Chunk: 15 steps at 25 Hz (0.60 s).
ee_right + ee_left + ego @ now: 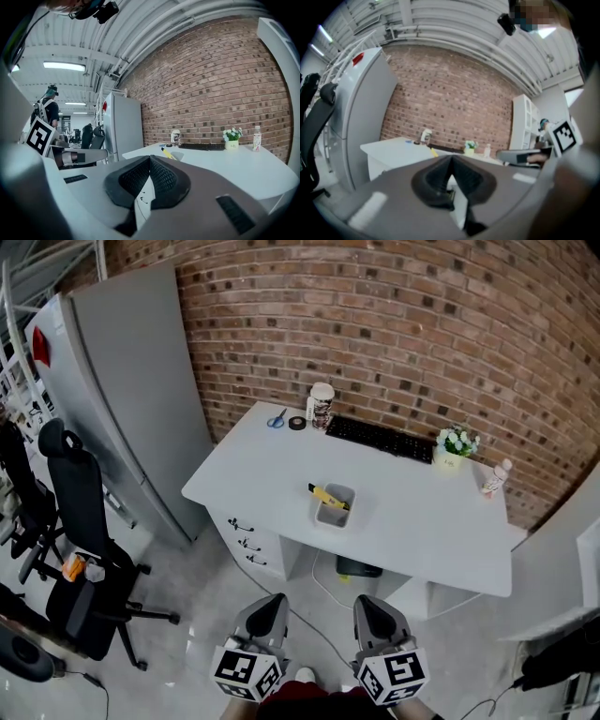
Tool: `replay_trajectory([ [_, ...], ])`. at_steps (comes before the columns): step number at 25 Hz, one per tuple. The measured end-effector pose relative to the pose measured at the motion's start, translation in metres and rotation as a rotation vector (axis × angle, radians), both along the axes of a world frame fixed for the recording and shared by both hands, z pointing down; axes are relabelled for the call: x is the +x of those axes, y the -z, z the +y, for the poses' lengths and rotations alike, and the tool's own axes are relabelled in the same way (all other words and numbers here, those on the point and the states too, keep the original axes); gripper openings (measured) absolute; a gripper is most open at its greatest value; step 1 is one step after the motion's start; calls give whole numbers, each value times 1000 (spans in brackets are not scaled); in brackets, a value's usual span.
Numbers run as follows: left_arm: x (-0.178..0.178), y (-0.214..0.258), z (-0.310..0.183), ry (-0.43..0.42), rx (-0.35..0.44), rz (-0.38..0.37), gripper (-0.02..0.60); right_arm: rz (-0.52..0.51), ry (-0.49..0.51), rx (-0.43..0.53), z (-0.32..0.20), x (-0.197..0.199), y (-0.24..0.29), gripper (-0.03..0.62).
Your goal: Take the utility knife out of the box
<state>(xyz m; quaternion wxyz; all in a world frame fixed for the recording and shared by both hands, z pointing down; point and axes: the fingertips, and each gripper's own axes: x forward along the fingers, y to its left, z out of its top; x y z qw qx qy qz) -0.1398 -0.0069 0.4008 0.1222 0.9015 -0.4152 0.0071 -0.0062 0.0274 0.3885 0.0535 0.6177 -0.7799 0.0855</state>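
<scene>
I see red-brown brick wall (pixel 422 334), pale mortar grid, across top of frame. Centre: white desk (pixel 272 474), grey box (pixel 334 514), yellow-and-black utility knife (pixel 328 495). Upper centre: black keyboard (pixel 380 438), blue-handled scissors (pixel 277 419). Left: grey cabinet (pixel 141 381), black chair (pixel 80 521). Bottom: left gripper (pixel 271 602) and right gripper (pixel 368 602), grey with black-and-white square markers.
</scene>
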Motion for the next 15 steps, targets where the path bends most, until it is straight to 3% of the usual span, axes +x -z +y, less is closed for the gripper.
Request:
replay_trajectory([
  [15, -1, -2, -12, -24, -16, -4, 3, 29, -28, -29, -11, 1, -3, 8],
])
